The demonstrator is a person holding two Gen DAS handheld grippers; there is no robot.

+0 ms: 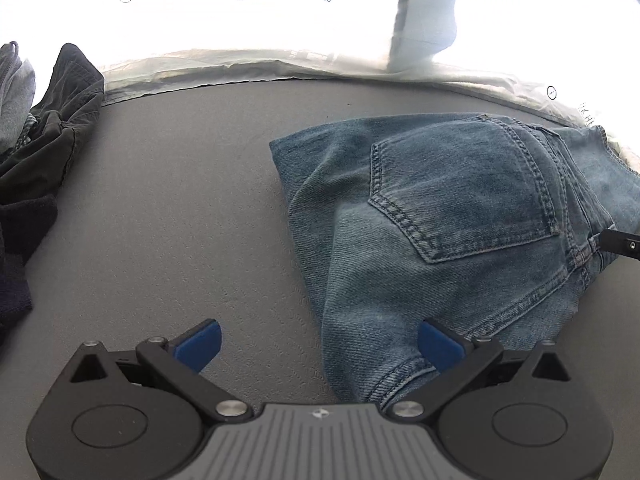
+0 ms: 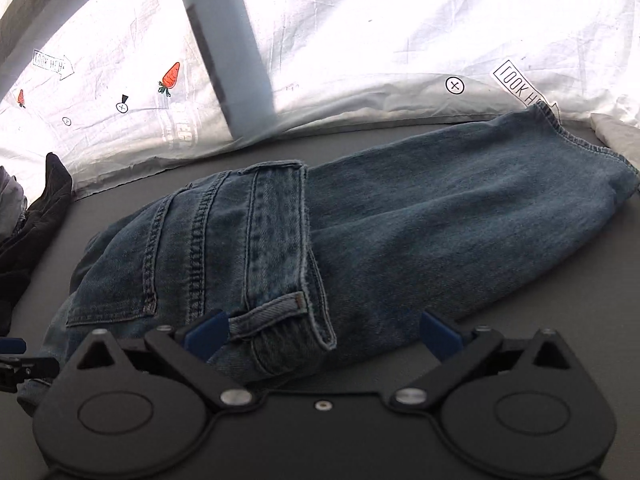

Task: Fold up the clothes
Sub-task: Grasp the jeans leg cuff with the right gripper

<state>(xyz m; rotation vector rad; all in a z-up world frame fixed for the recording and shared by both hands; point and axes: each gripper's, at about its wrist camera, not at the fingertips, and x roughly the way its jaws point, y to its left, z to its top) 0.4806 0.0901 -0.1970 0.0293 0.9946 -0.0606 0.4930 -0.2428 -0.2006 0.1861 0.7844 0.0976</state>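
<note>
The jeans lie on the grey table, doubled over so the waistband rests across the legs and the back pocket faces up. That could be a fold half made or one just finished; I cannot say which. My right gripper hovers spread wide at the belt loop, holding nothing. My left gripper is spread too, one blue pad over the denim's near edge. Dark clothes are heaped at the left, against a carrot-print sheet.
</note>
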